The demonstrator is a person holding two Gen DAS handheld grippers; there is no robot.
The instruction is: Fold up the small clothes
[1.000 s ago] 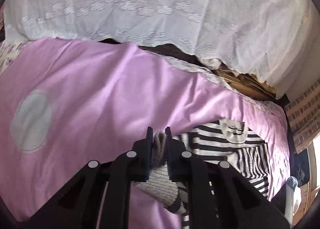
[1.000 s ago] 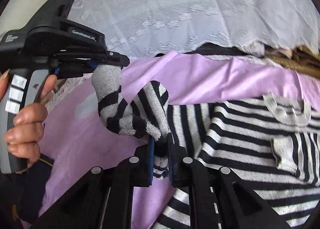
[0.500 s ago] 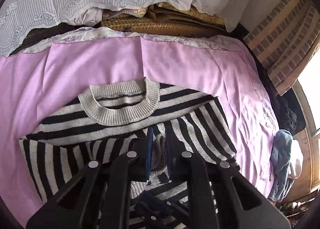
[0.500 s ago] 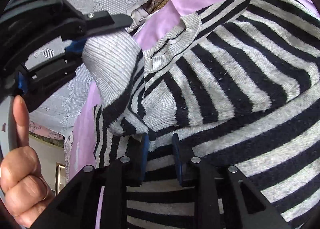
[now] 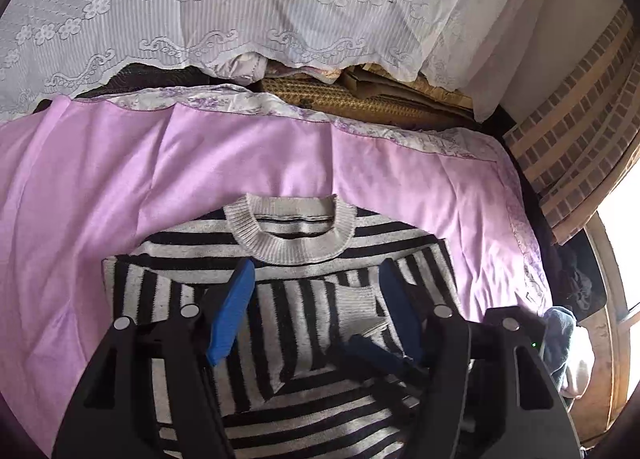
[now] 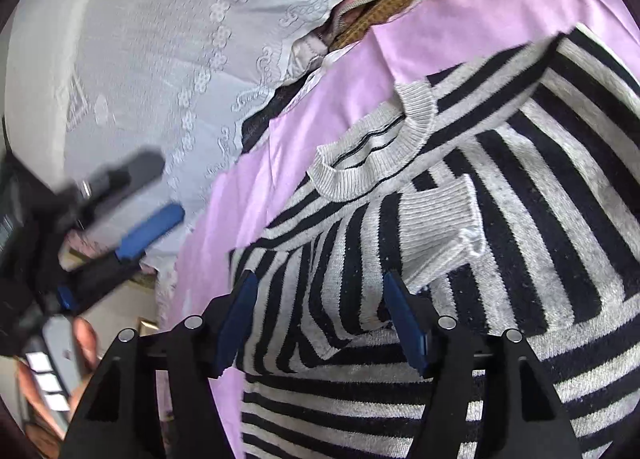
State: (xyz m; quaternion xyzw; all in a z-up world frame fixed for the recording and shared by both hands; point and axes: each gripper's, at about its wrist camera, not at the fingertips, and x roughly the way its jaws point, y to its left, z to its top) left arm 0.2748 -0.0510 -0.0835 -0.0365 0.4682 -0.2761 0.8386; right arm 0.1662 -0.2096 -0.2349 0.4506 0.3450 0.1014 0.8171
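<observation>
left gripper (image 5: 316, 279): just opened, fingers apart | right gripper (image 6: 320, 291): just opened, fingers apart

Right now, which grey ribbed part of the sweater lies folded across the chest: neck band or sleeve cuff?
The sleeve cuff: it rests on the striped chest of the sweater, just below the neck band, which rings the collar opening at the top edge.

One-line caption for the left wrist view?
Open left gripper above the striped sweater, its sleeve folded across the chest.

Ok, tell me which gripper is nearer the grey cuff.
Right. The right gripper sits just short of the cuff; the left gripper hangs well off to its side. Both have just been opening their jaws, gripping nothing.
</observation>
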